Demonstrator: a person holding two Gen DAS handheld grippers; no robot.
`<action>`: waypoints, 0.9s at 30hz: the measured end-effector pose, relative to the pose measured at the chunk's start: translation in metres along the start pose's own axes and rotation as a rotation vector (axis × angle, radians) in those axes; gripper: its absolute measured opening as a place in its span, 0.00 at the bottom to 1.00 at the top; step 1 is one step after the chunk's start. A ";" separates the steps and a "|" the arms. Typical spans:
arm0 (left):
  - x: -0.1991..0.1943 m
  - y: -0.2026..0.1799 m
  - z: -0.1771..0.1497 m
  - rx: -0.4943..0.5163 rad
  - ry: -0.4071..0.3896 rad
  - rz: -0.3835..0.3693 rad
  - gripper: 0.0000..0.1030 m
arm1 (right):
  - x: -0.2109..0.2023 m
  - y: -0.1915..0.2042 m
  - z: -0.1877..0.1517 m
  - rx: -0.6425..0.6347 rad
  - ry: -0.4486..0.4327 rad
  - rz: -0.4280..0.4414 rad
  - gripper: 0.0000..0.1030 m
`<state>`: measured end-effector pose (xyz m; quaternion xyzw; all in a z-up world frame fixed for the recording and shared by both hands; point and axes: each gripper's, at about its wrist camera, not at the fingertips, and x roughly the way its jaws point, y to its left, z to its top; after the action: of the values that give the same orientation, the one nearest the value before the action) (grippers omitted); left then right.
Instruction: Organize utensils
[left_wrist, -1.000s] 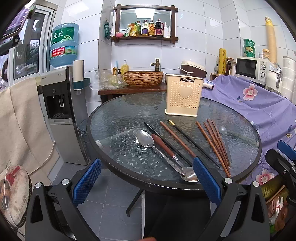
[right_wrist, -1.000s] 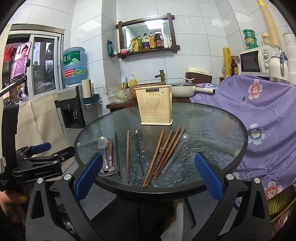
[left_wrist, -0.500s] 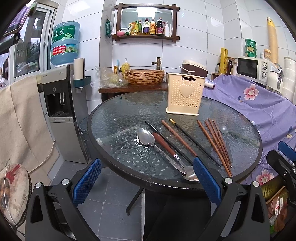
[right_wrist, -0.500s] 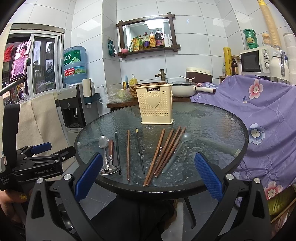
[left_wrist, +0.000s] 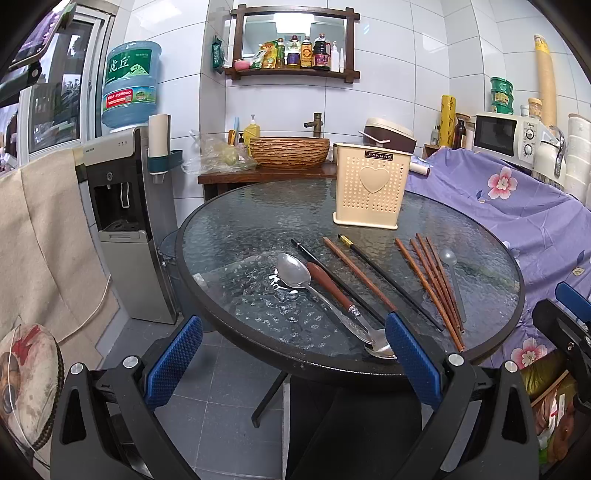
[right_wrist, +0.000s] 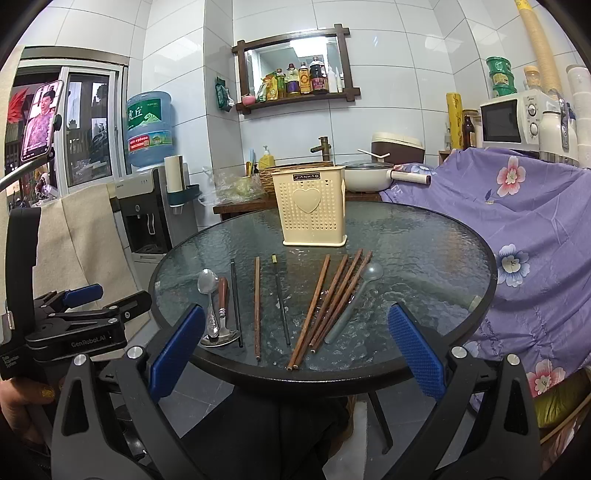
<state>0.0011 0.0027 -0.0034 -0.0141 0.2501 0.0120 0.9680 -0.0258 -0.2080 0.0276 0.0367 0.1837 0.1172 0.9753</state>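
With nothing yet lifted from the round glass tabletop (right_wrist: 424, 236), both handheld grippers hang just short of its near rim, jaws wide apart and empty. The sorting appears to be at its very start. The cream perforated utensil holder (right_wrist: 314, 206) stands upright toward the far side of the tabletop and, as far as can be seen, holds nothing. In front of it the utensils lie in a loose row: a metal spoon (left_wrist: 295, 273) and a red-handled spoon (left_wrist: 332, 288) to the left, touching or nearly so; a black chopstick (right_wrist: 235, 299) beside them; a lone brown chopstick (right_wrist: 257, 306); a second black chopstick with a gold tip (right_wrist: 281, 299); a fan of brown chopsticks (right_wrist: 328, 299); and a translucent plastic spoon (right_wrist: 354, 299) at the right end.

The left gripper (left_wrist: 291, 362) is held low and level, looking across at the spoons. The right gripper (right_wrist: 295, 347) faces the chopstick fan squarely. Its next move probably calls for a reach forward and down to pinch one thin stick near its near end, a fiddly grasp on slick, textured glass, then a lift and upright drop into the holder.
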 end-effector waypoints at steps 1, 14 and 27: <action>0.000 0.000 0.000 0.000 0.000 0.000 0.94 | 0.000 0.000 0.000 0.000 0.000 0.000 0.95; 0.000 0.002 0.000 -0.006 0.008 0.002 0.94 | 0.000 0.000 0.000 -0.001 0.002 0.001 0.95; 0.001 0.001 -0.001 -0.006 0.011 0.003 0.94 | 0.001 0.001 -0.003 0.001 0.007 0.002 0.95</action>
<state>0.0016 0.0038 -0.0046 -0.0167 0.2554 0.0138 0.9666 -0.0258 -0.2066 0.0246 0.0371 0.1869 0.1181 0.9745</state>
